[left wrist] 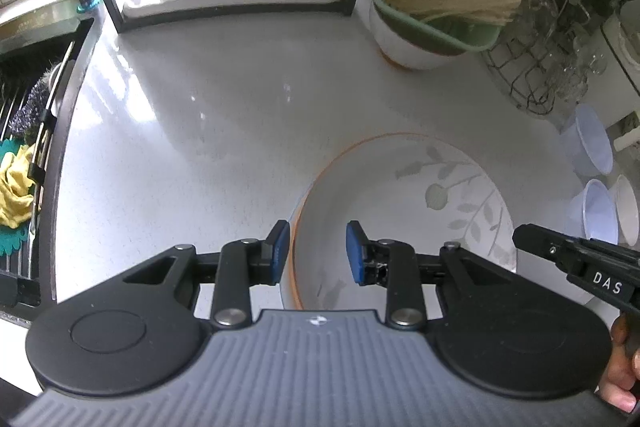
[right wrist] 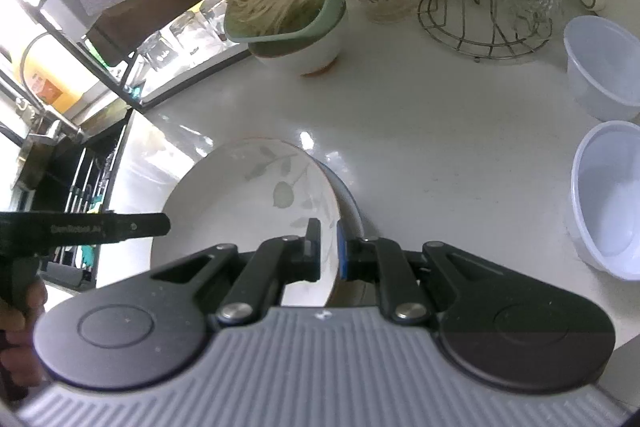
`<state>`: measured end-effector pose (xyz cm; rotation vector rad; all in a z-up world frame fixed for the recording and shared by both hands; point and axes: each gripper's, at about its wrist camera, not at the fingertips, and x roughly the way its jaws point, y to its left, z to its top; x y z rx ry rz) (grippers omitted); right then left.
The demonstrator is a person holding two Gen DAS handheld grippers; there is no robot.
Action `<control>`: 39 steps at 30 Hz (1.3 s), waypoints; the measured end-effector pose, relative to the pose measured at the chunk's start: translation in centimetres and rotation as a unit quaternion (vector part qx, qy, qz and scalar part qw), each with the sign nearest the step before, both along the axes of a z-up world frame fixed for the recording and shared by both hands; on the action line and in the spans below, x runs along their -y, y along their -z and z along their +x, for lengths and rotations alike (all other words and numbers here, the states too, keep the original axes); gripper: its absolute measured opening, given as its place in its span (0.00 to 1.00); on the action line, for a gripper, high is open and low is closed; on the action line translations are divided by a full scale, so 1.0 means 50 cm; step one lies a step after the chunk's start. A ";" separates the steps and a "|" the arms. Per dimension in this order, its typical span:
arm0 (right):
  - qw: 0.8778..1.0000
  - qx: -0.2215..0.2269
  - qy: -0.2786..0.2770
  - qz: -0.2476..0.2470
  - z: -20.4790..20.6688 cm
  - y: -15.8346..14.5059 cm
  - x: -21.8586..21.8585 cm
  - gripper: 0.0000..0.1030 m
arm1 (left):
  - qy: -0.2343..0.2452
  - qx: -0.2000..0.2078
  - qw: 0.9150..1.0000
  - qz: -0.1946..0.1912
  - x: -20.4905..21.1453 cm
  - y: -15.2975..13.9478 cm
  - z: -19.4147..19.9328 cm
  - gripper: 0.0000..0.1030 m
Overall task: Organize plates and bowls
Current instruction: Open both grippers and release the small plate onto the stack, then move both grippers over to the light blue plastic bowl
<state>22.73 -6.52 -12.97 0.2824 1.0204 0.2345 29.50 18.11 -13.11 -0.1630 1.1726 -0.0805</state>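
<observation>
Right gripper tilts downward, clamped on plate rim; left gripper, jaws apart, straddles opposite rim

The white letters "DAS" stand on the black body of the right gripper, right of the left gripper's fingers; the print on the left gripper's side is too blurred to read.

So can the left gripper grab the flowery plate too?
Probably yes. The left gripper is open and already straddles the near rim of the plate, with nothing between. The right gripper pinches the opposite rim, well aside.
</observation>
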 end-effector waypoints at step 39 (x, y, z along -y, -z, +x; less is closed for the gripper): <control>0.979 0.195 0.038 -0.032 -0.179 -0.238 0.054 0.12 | 0.056 0.147 0.987 -0.016 0.095 -0.239 -0.142 0.61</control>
